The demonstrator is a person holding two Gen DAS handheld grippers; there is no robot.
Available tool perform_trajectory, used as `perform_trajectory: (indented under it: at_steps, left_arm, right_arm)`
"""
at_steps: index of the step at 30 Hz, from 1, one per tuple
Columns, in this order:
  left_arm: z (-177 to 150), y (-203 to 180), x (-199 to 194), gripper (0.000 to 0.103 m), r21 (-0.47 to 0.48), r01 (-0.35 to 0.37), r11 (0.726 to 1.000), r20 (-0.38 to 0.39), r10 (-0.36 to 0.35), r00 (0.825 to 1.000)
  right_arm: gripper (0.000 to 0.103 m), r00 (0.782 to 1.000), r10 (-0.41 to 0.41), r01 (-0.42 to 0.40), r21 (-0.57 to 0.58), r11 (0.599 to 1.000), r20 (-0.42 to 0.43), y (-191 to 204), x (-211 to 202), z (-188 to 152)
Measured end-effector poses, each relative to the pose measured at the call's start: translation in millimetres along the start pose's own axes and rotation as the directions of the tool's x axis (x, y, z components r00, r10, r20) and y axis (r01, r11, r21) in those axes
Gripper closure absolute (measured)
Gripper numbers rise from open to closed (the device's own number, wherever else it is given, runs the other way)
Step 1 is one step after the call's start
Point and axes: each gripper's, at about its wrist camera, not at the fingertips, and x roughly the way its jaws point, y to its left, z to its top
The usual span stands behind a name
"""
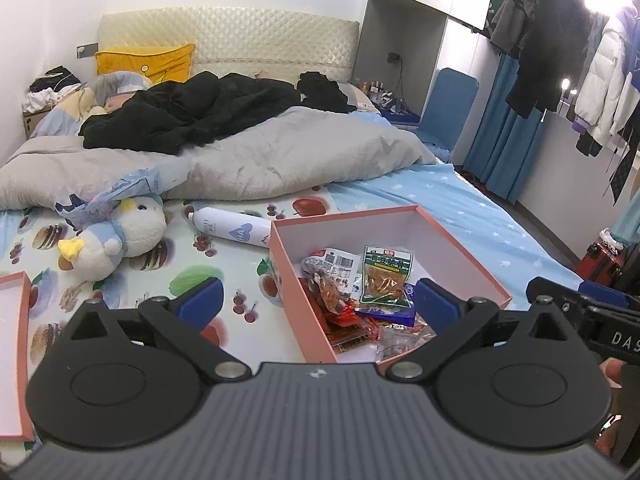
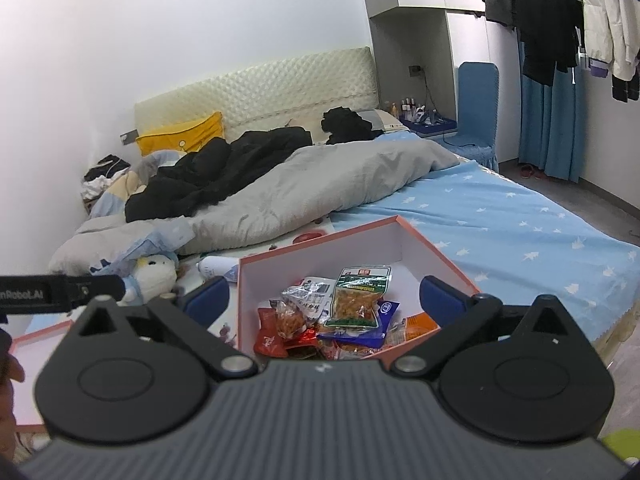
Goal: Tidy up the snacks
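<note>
both grippers, left gripper point(image 1: 316, 296) and right gripper point(image 2: 325, 296), gape wide and empty. snack packets point(image 2: 344, 312) lie piled in the pink box point(image 2: 360, 232) just beyond the jaws; the box lid point(image 1: 14, 356) lies off, so closing likely remains.

The bed point(image 1: 460, 208) carries an open pink box point(image 1: 472, 256). Left of the box lie a white bottle point(image 1: 228, 226) and a plush toy point(image 1: 120, 236). Behind it lies a grey duvet point(image 1: 280, 152).

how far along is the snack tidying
Done: snack packets are piled inside the pink box on the bed. In hand: nothing; the left gripper and right gripper are both open and empty. Left: the box lid lies apart, to the left.
</note>
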Motion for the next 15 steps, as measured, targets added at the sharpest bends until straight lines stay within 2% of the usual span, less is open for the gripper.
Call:
perform_trajectory:
  at_steps: [9, 15]
  left_arm:
    - [0.2, -3.5, -1.5, 0.0, 0.02, -0.027, 0.999, -0.008, 0.027, 1.0]
    - [0.6, -0.8, 0.5, 0.0, -0.006, -0.01, 1.0, -0.025, 0.01, 1.0]
  right_arm:
    - [0.0, 1.0, -0.008, 0.008, 0.007, 1.0, -0.002, -1.7, 0.9, 0.5]
    - [0.0, 1.0, -0.007, 0.007, 0.008, 1.0, -0.003, -0.9, 1.3, 0.5]
